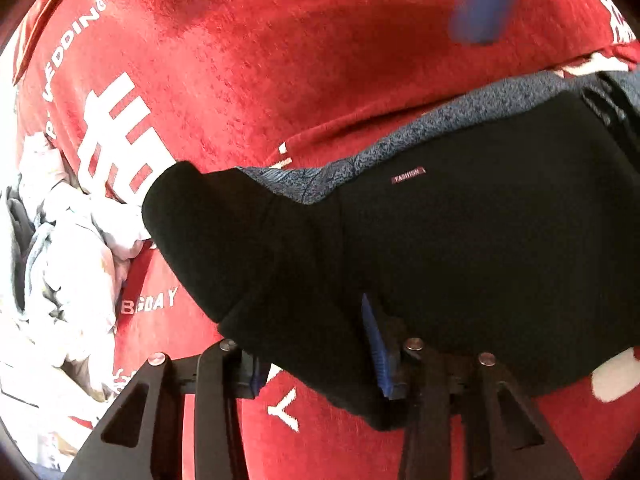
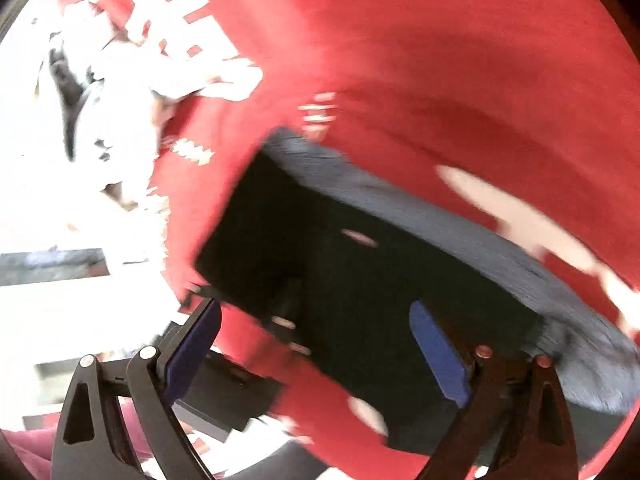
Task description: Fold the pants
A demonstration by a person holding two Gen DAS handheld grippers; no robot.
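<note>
The black pants (image 1: 460, 248) lie folded on a red cloth, on top of a grey-blue garment (image 1: 400, 152). A small "FASHION" label shows on them. My left gripper (image 1: 320, 364) is close over the pants' near left corner, and black fabric drapes between its blue pads (image 1: 376, 344); the left pad is mostly hidden. My right gripper (image 2: 316, 360) is open, its blue pads (image 2: 436, 352) wide apart, hovering over the pants (image 2: 360, 280) in a blurred view. It also shows as a blue blur at the top right of the left wrist view (image 1: 484, 0).
A red cloth with white lettering (image 1: 280, 60) covers the surface. A heap of crumpled white and grey clothes (image 1: 60, 260) lies at the left. A bright white area (image 2: 60, 200) lies past the cloth's left edge in the right wrist view.
</note>
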